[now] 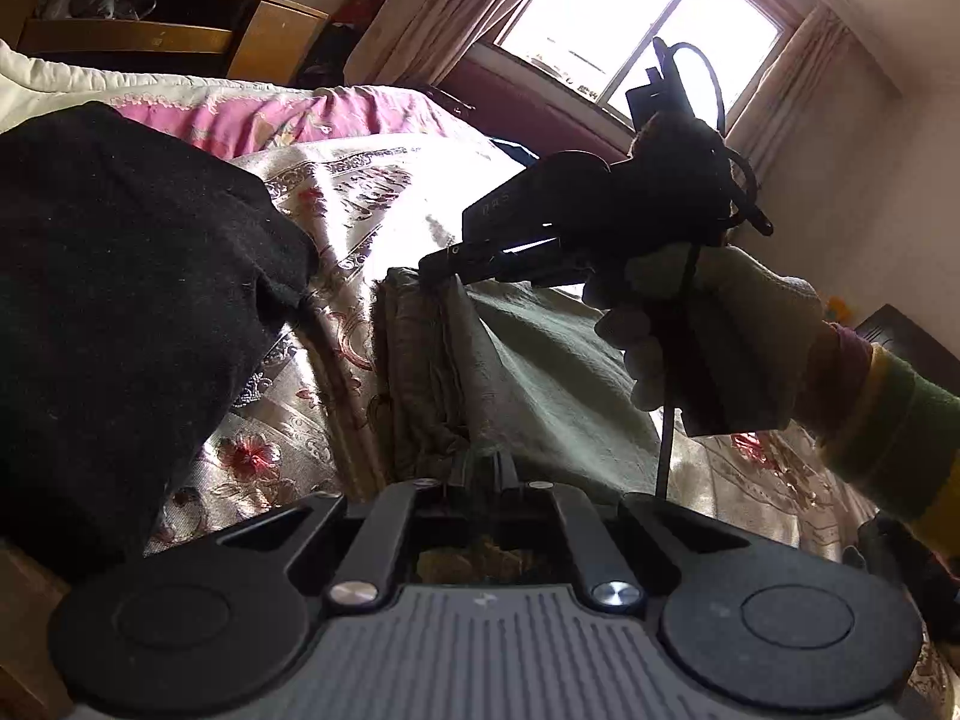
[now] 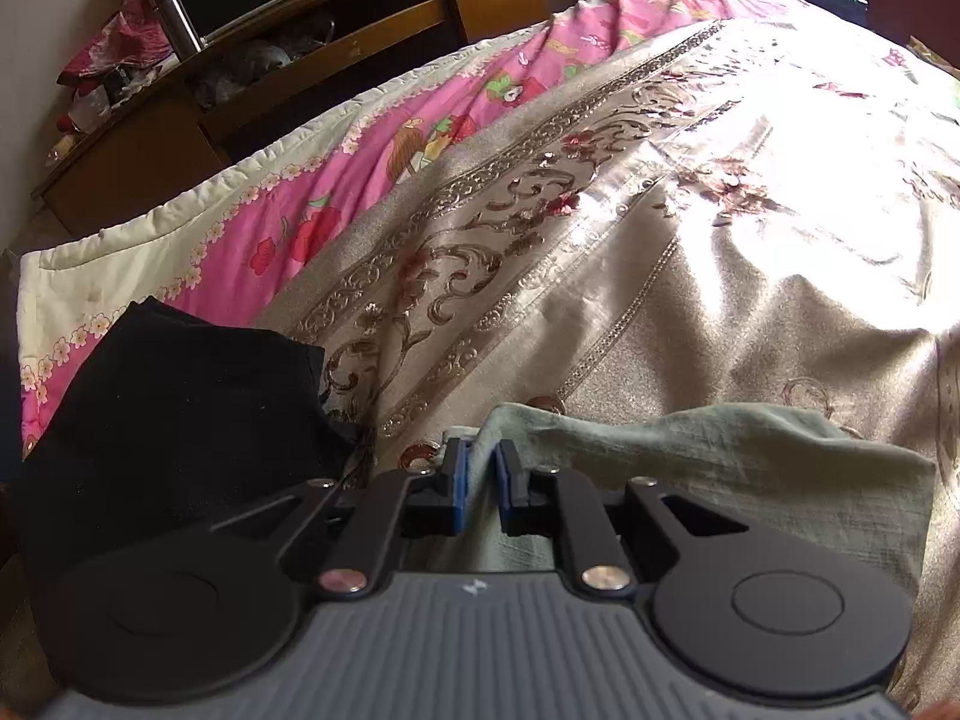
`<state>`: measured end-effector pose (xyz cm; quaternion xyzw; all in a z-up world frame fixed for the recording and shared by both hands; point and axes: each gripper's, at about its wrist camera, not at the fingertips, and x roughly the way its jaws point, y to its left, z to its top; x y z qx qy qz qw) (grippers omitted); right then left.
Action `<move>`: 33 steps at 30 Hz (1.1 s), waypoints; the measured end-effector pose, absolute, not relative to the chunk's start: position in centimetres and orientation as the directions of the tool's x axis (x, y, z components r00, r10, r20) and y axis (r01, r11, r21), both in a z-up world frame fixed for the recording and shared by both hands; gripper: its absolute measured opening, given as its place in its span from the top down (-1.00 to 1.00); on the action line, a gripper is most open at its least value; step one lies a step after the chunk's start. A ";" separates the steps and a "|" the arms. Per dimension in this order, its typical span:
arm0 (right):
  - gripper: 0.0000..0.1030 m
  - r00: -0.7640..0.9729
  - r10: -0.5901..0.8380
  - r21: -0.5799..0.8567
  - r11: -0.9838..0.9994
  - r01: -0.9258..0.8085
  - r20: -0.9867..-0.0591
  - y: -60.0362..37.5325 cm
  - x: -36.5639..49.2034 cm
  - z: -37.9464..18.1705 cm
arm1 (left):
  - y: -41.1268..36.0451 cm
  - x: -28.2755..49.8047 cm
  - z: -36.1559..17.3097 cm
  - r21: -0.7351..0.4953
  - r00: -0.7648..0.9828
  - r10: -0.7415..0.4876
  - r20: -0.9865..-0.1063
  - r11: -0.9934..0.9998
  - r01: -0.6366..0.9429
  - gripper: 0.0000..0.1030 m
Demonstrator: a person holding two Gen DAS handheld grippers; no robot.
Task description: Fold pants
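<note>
Pale green pants (image 1: pixel 528 372) lie bunched on the floral bedspread (image 1: pixel 336 204). In the left wrist view my left gripper (image 1: pixel 480 471) is shut on a near fold of the pants. Further off, my right gripper (image 1: pixel 441 264), held by a gloved hand (image 1: pixel 720 324), pinches the pants' upper edge and lifts it. In the right wrist view the right gripper (image 2: pixel 479 480) has its blue-padded fingers (image 2: pixel 459 480) closed on the edge of the green pants (image 2: pixel 720 462), which drape to the right.
A black garment (image 1: pixel 120 300) lies on the bed to the left; it also shows in the right wrist view (image 2: pixel 180 408). A pink quilt (image 2: pixel 372 138) lies beyond. A wooden cabinet (image 2: pixel 300 18) stands behind the bed. A bright window (image 1: pixel 636 30) is at the far side.
</note>
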<state>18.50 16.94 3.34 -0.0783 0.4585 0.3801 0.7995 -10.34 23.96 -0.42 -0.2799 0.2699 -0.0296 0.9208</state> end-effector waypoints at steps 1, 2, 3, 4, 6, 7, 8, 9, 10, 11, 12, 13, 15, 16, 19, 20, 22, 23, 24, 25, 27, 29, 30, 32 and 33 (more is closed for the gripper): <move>0.81 0.294 0.538 0.218 0.695 -0.685 -0.790 17.2 18.4 3.4 | 24.0 -10.4 -0.2 -0.542 0.854 -0.219 -0.473 0.836 -0.086 0.62; 0.84 0.291 0.540 0.219 0.691 -0.689 -0.790 17.4 18.3 3.4 | 24.1 -10.6 0.2 -0.554 0.865 -0.225 -0.449 0.830 -0.072 0.62; 0.85 0.285 0.542 0.219 0.685 -0.695 -0.791 17.7 18.1 3.4 | 24.1 -10.5 0.7 -0.557 0.874 -0.230 -0.429 0.829 -0.055 0.60; 0.87 0.280 0.543 0.219 0.680 -0.700 -0.791 17.9 18.0 3.4 | 24.0 -10.3 1.1 -0.556 0.878 -0.237 -0.415 0.830 -0.039 0.55; 0.87 0.270 0.546 0.224 0.673 -0.705 -0.793 18.2 17.9 3.4 | 23.7 -9.4 1.6 -0.539 0.878 -0.247 -0.409 0.842 -0.014 0.50; 0.87 0.262 0.548 0.233 0.673 -0.702 -0.794 18.2 17.9 3.4 | 23.5 -8.7 1.5 -0.529 0.869 -0.256 -0.422 0.848 -0.007 0.49; 0.83 0.249 0.550 0.251 0.677 -0.692 -0.797 18.1 18.0 3.5 | 23.3 -8.0 1.3 -0.522 0.853 -0.267 -0.447 0.853 -0.007 0.49; 0.81 0.239 0.549 0.261 0.678 -0.687 -0.801 18.0 18.0 3.7 | 23.1 -7.3 1.1 -0.515 0.834 -0.278 -0.476 0.857 -0.009 0.48; 0.80 0.243 0.544 0.252 0.680 -0.689 -0.803 17.8 17.9 3.9 | 22.9 -6.9 0.8 -0.510 0.818 -0.286 -0.499 0.860 -0.011 0.47; 0.81 0.265 0.531 0.221 0.682 -0.697 -0.805 17.4 17.4 4.4 | 22.7 -6.7 0.5 -0.508 0.805 -0.289 -0.518 0.861 -0.018 0.46; 0.80 0.287 0.521 0.189 0.681 -0.708 -0.804 17.1 16.9 4.8 | 22.5 -6.7 0.3 -0.510 0.803 -0.289 -0.521 0.860 -0.021 0.44; 0.78 0.311 0.514 0.157 0.679 -0.717 -0.800 16.7 16.3 5.3 | 22.4 -6.7 0.1 -0.512 0.802 -0.292 -0.521 0.858 -0.020 0.37; 0.63 0.335 0.514 0.143 0.686 -0.714 -0.789 15.8 15.7 6.0 | 22.3 -6.8 -0.1 -0.501 0.801 -0.274 -0.532 0.865 -0.037 0.28; 0.54 0.347 0.519 0.153 0.698 -0.700 -0.781 15.3 15.7 6.3 | 22.2 -6.8 -0.1 -0.488 0.801 -0.259 -0.540 0.872 -0.047 0.28; 0.52 0.395 0.536 0.160 0.720 -0.675 -0.746 14.2 15.4 7.2 | 22.2 -7.3 0.4 -0.469 0.815 -0.240 -0.528 0.882 -0.045 0.24; 0.51 0.412 0.547 0.160 0.721 -0.674 -0.729 14.0 15.2 7.5 | 22.3 -7.5 0.6 -0.463 0.821 -0.239 -0.518 0.886 -0.035 0.21; 0.51 0.446 0.579 0.169 0.718 -0.675 -0.683 13.6 14.8 8.4 | 22.2 -7.6 0.7 -0.448 0.823 -0.232 -0.519 0.893 -0.031 0.10; 0.45 0.451 0.575 0.162 0.721 -0.673 -0.683 13.6 14.8 8.6 | 22.2 -7.5 0.5 -0.443 0.818 -0.230 -0.527 0.896 -0.033 0.10; 0.41 0.446 0.556 0.154 0.729 -0.667 -0.701 13.8 15.0 8.4 | 22.2 -7.3 0.3 -0.443 0.813 -0.231 -0.534 0.896 -0.037 0.10; 0.35 0.428 0.540 0.155 0.733 -0.662 -0.725 14.0 15.2 8.0 | 22.2 -6.9 0.0 -0.448 0.805 -0.235 -0.545 0.893 -0.043 0.10; 0.34 0.382 0.499 0.153 0.740 -0.655 -0.778 14.4 15.5 6.8 | 22.0 -6.5 -0.2 -0.460 0.798 -0.249 -0.550 0.887 -0.040 0.10; 0.34 0.366 0.461 0.132 0.747 -0.651 -0.808 15.0 15.4 5.6 | 21.7 -6.3 -0.1 -0.461 0.797 -0.255 -0.548 0.887 -0.034 0.10; 0.34 0.358 0.453 0.131 0.749 -0.649 -0.817 15.3 15.4 5.1 | 21.6 -6.3 -0.1 -0.461 0.796 -0.257 -0.548 0.887 -0.031 0.10; 0.34 0.329 0.451 0.157 0.754 -0.637 -0.829 15.7 15.6 4.3 | 21.5 -6.2 -0.1 -0.464 0.792 -0.258 -0.553 0.885 -0.036 0.10; 0.33 0.318 0.448 0.165 0.756 -0.634 -0.836 15.9 15.7 4.0 | 21.6 -6.3 -0.1 -0.466 0.790 -0.257 -0.556 0.884 -0.041 0.10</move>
